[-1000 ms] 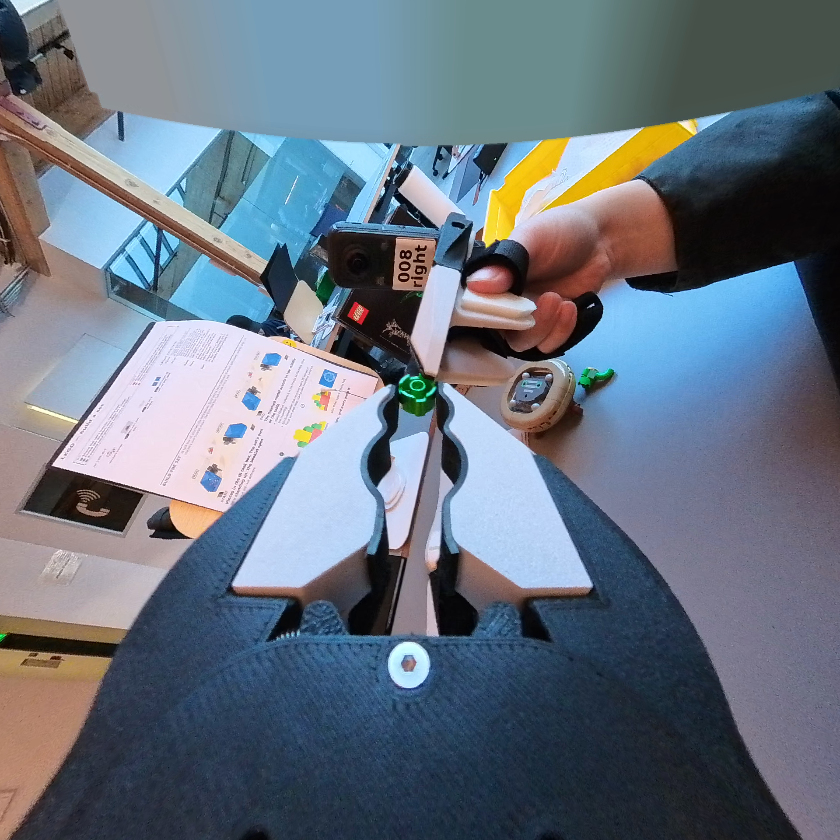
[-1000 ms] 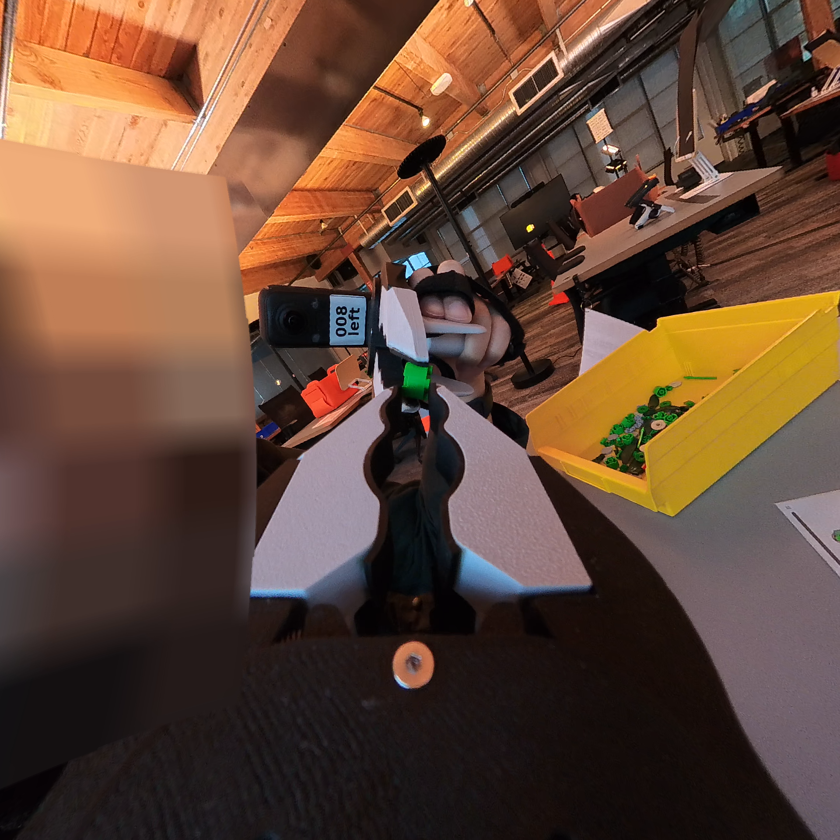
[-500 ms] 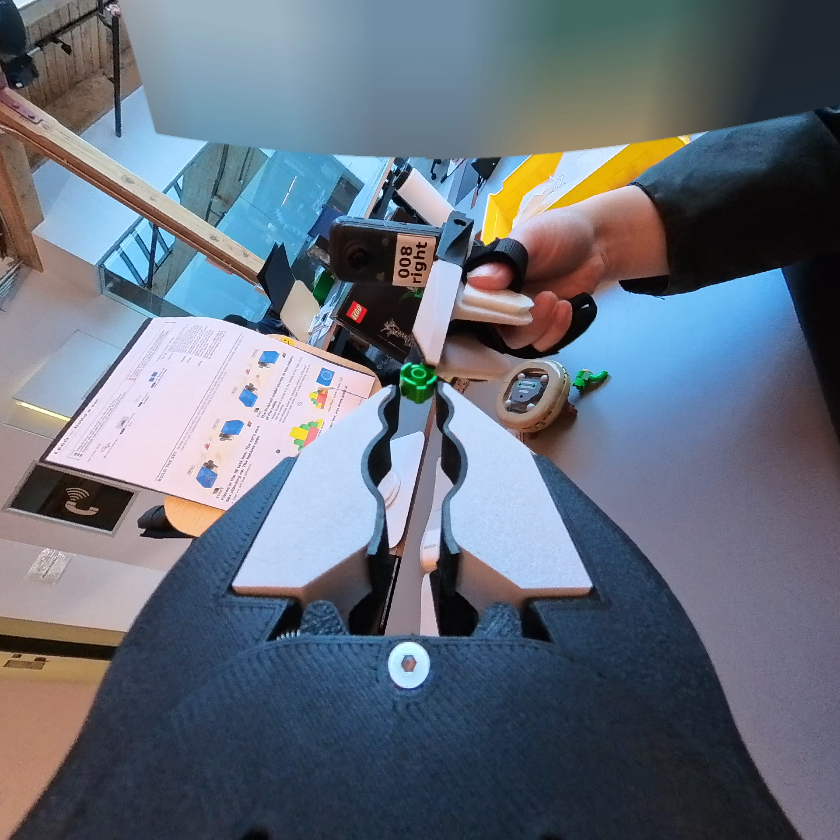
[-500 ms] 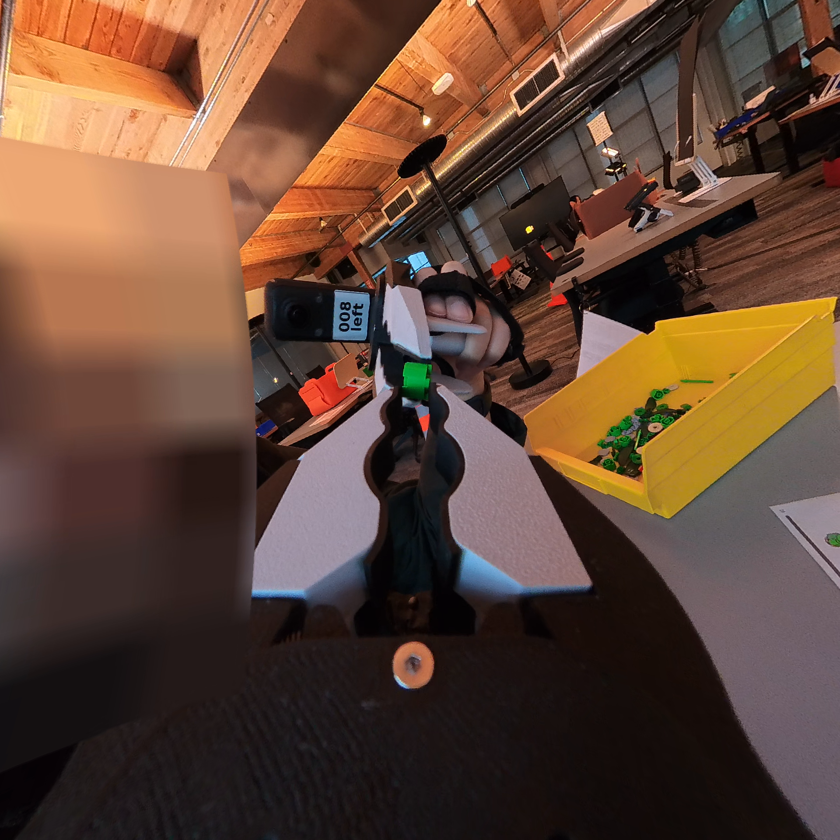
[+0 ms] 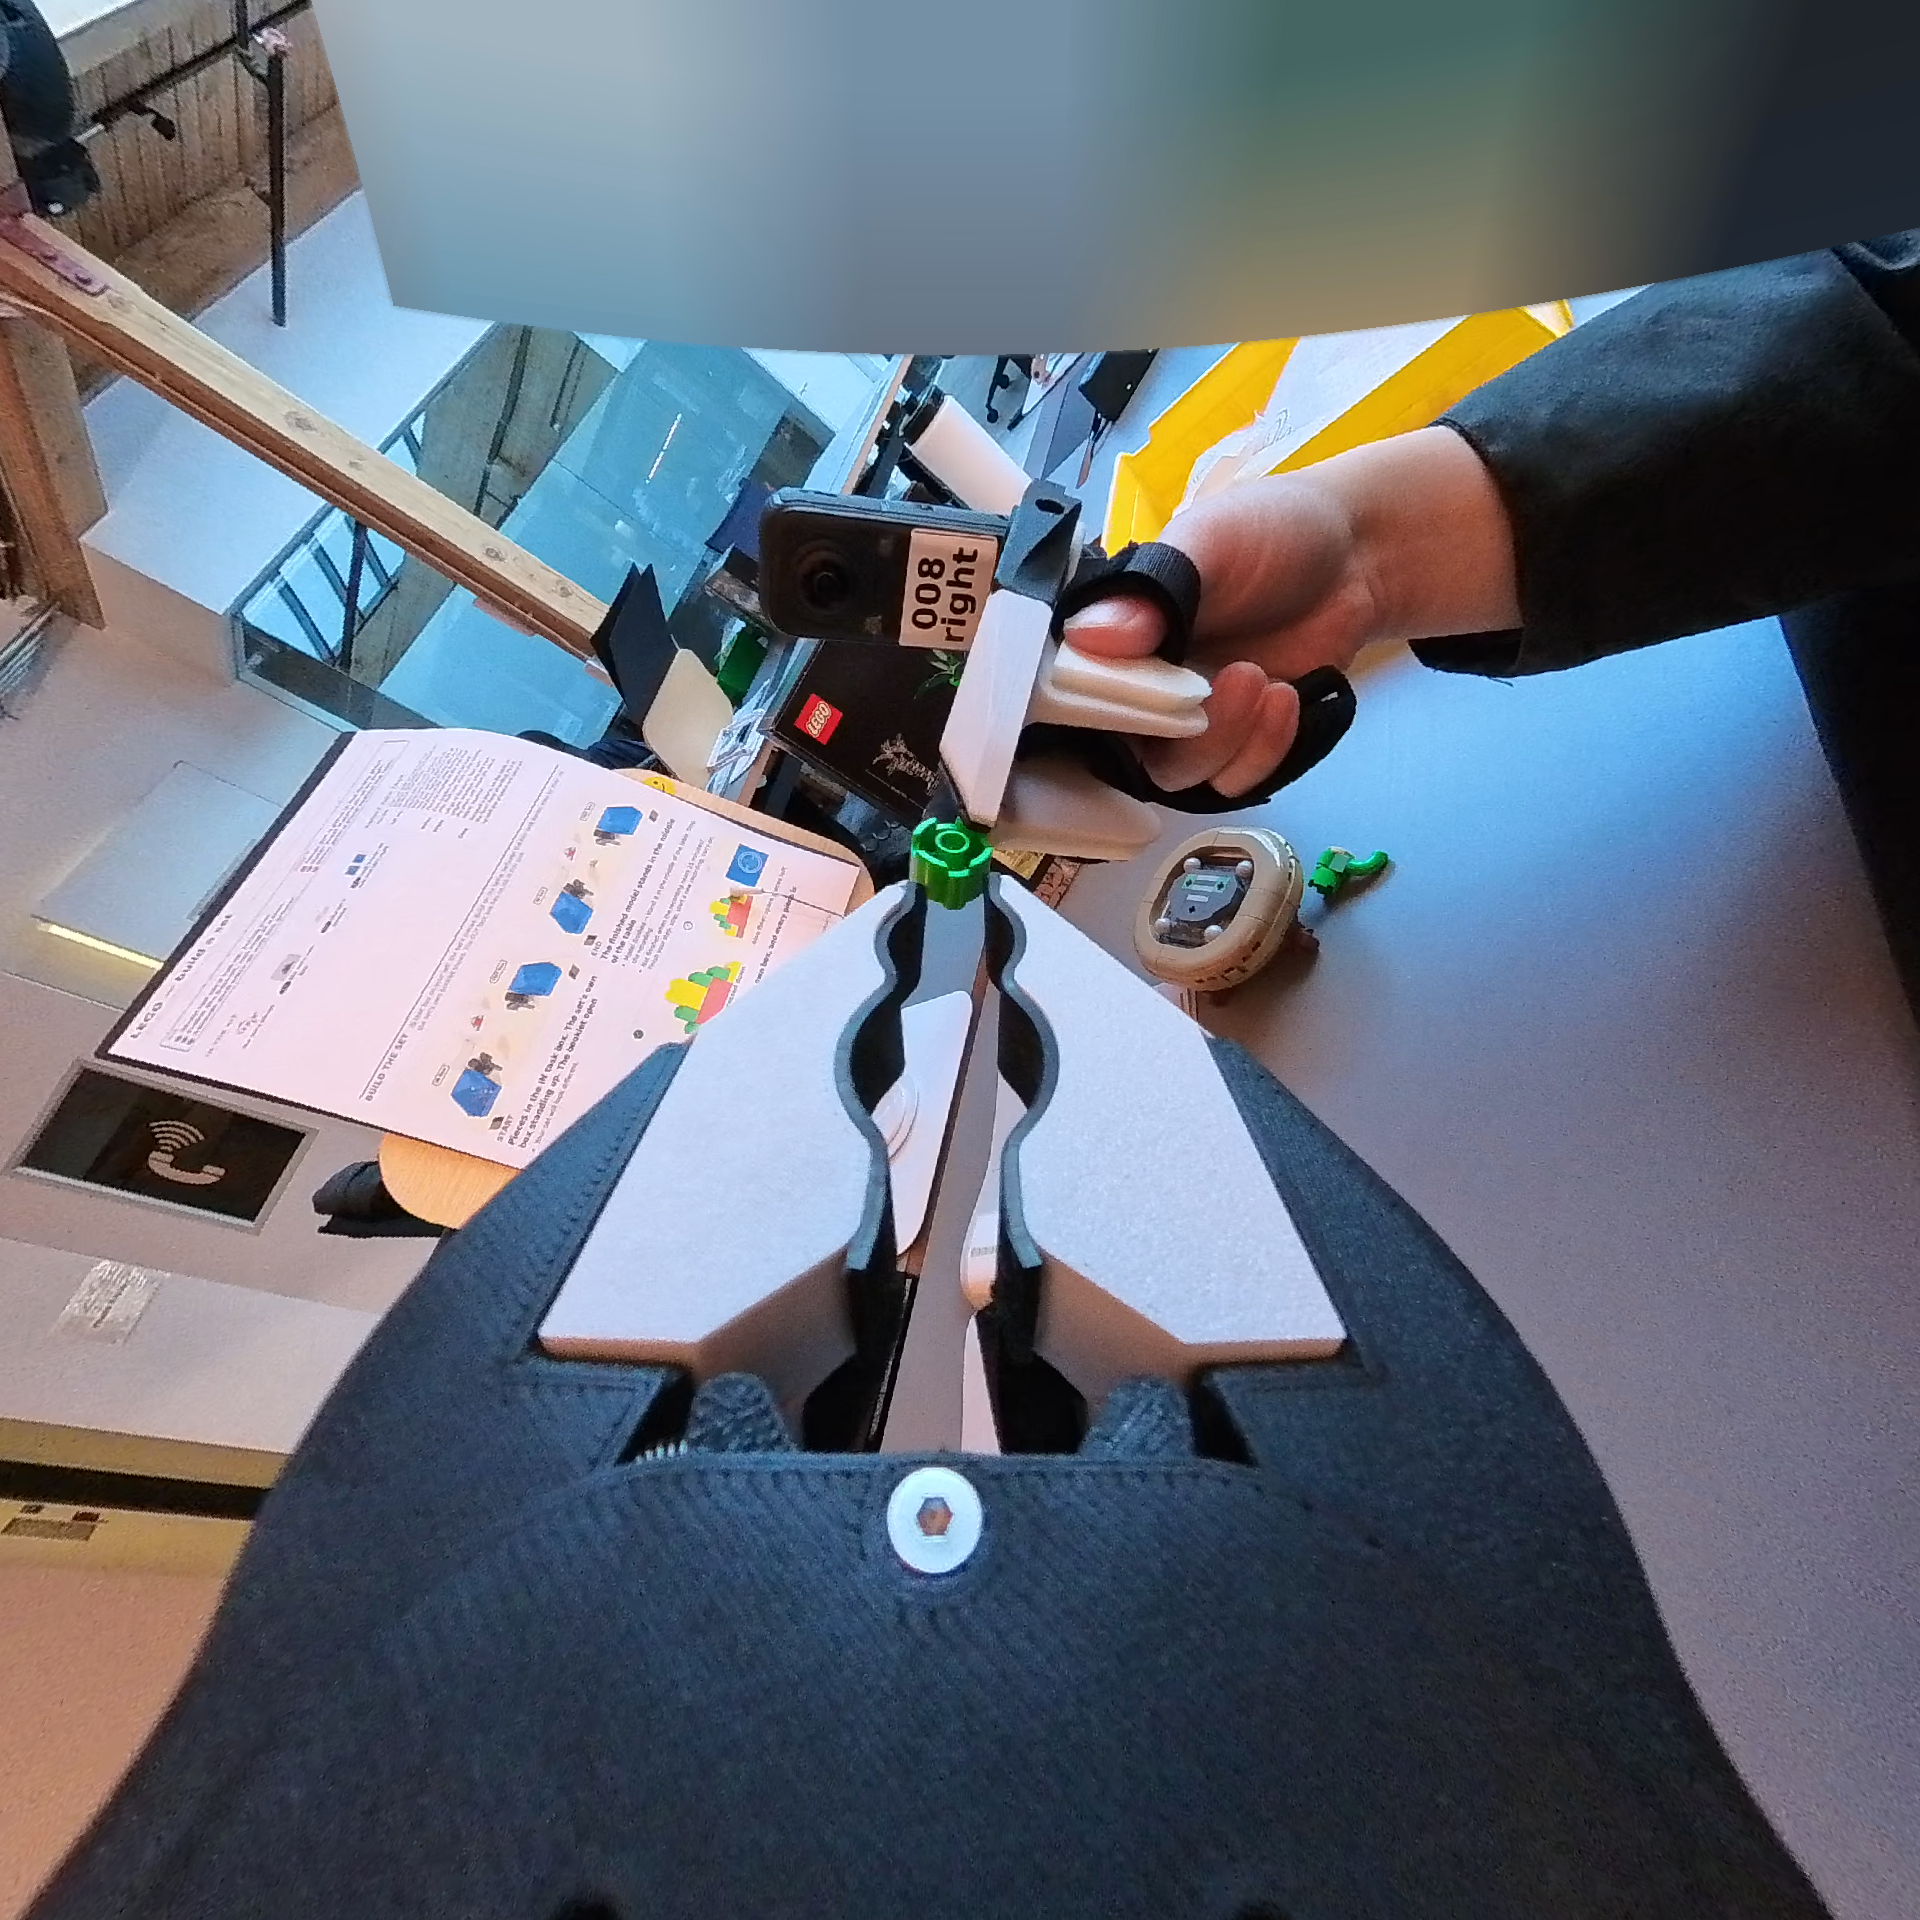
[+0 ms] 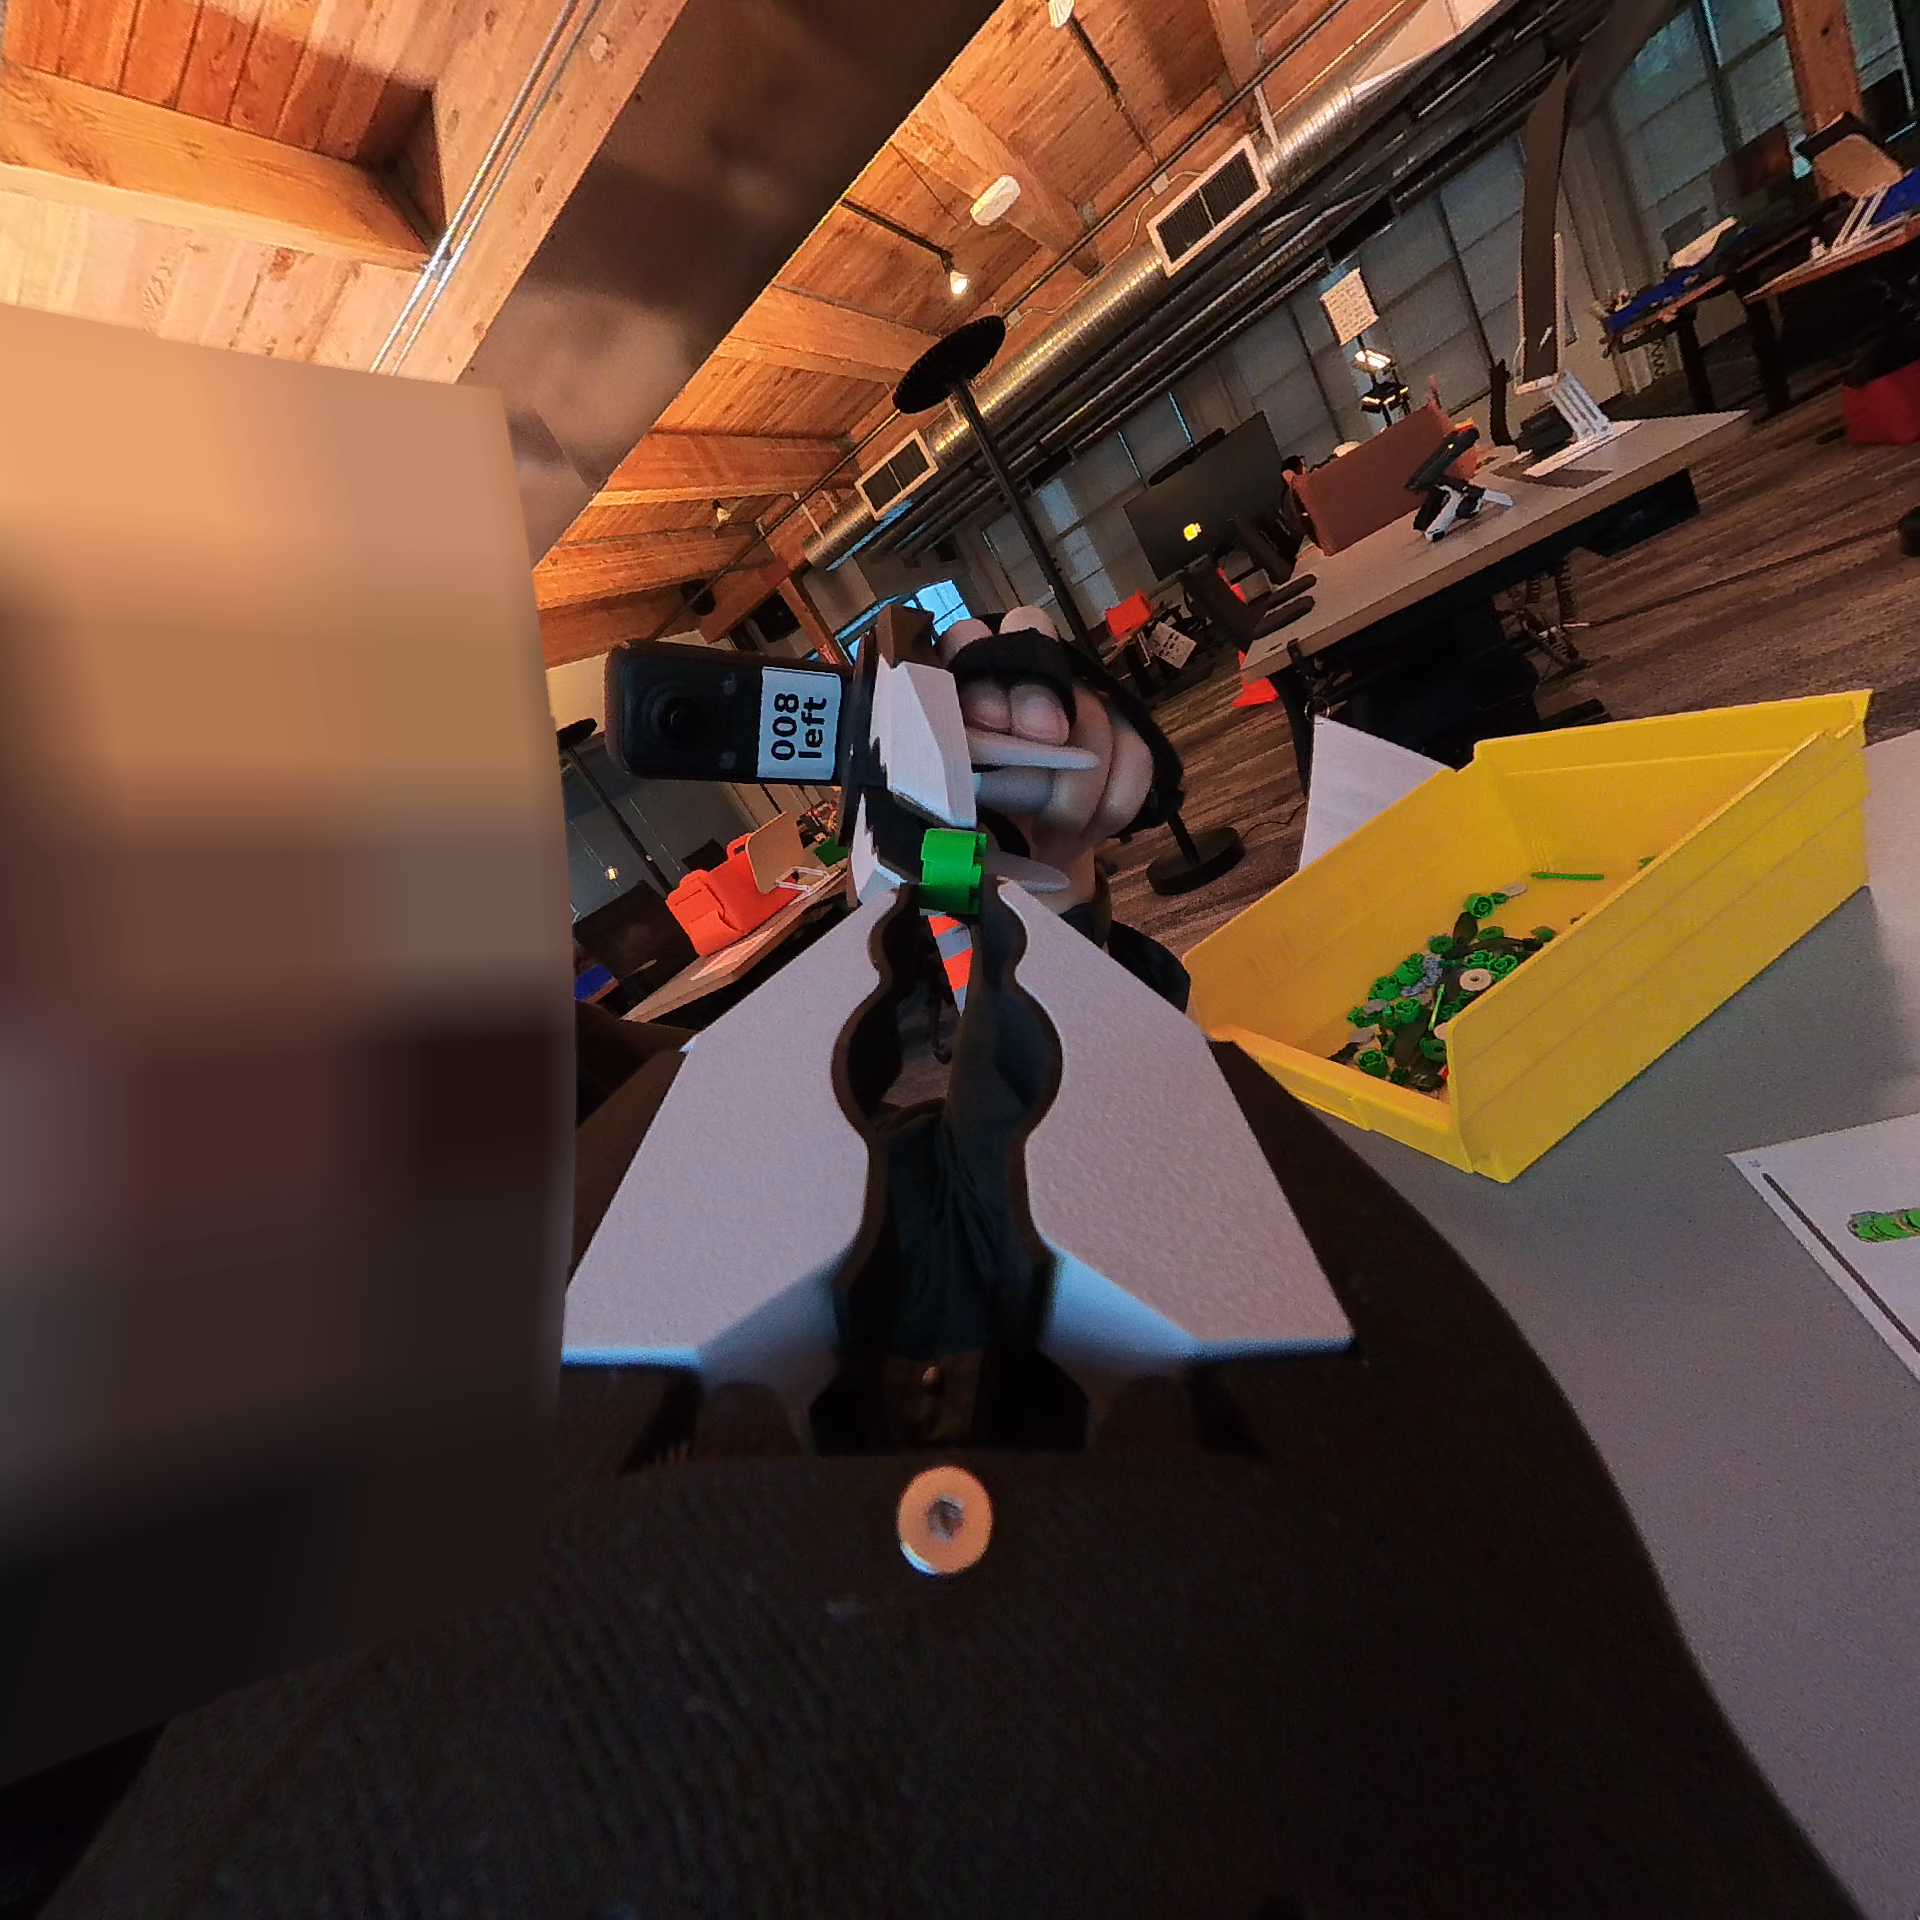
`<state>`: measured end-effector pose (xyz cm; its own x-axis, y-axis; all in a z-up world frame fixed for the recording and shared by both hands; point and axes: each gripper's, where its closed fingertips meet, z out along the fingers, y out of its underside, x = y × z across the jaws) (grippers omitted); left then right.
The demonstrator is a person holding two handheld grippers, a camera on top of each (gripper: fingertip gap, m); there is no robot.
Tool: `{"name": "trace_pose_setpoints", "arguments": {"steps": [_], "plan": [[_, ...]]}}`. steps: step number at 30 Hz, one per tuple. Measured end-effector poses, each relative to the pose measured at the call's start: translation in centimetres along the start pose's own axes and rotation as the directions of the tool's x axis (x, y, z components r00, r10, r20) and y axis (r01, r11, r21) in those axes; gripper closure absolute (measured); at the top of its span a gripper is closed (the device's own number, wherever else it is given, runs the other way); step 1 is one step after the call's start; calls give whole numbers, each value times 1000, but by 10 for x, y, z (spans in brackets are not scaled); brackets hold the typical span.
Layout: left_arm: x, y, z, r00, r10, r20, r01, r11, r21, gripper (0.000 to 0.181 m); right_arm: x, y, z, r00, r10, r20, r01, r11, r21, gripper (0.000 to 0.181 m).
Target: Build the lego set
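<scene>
One green round piece [image 5: 948, 850] pinched between jaws of two grippers, left gripper [image 5: 949, 902] and right gripper [image 6: 954, 902], above one table [image 5: 1558, 1039].

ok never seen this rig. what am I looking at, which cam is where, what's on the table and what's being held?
No robot arm: a person holds one two-finger gripper in each hand, and each carries a wide-angle camera looking along its fingers. The left wrist view shows the left gripper in front, with the right one facing it in a bare hand. The right wrist view shows the right gripper from behind. Both sets of tips meet at a small round bright-green lego piece; whose fingers clamp it is unclear. On the grey table lie a printed instruction sheet, a round tan lego build, a small green piece and a yellow plastic bin of green parts.
</scene>
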<state>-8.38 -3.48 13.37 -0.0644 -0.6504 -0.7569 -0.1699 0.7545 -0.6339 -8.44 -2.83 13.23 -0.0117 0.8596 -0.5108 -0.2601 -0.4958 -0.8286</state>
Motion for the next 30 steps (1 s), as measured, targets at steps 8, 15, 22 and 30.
{"name": "trace_pose_setpoints", "arguments": {"steps": [8, 15, 22, 30], "plan": [[0, -1, 0, 1000, 2, -6, -2, 1000, 1, 173, 1, 0, 0, 1000, 0, -6, 0, 1000, -3, 172], [0, -2, 0, 1000, 2, -9, -2, 1000, 3, 173, 1, 0, 1, 1000, 2, -5, -2, 1000, -5, 172], [-3, -2, -3, 1000, 0, 3, 0, 1000, 10, 174, -5, -2, 1, 996, -92, 0, 92, 996, -2, 172], [3, -27, -26, 994, -79, -73, 92, 975, 203, 177, -16, 5, 3, 362, -917, -168, 887, 394, -240, 171]]}}
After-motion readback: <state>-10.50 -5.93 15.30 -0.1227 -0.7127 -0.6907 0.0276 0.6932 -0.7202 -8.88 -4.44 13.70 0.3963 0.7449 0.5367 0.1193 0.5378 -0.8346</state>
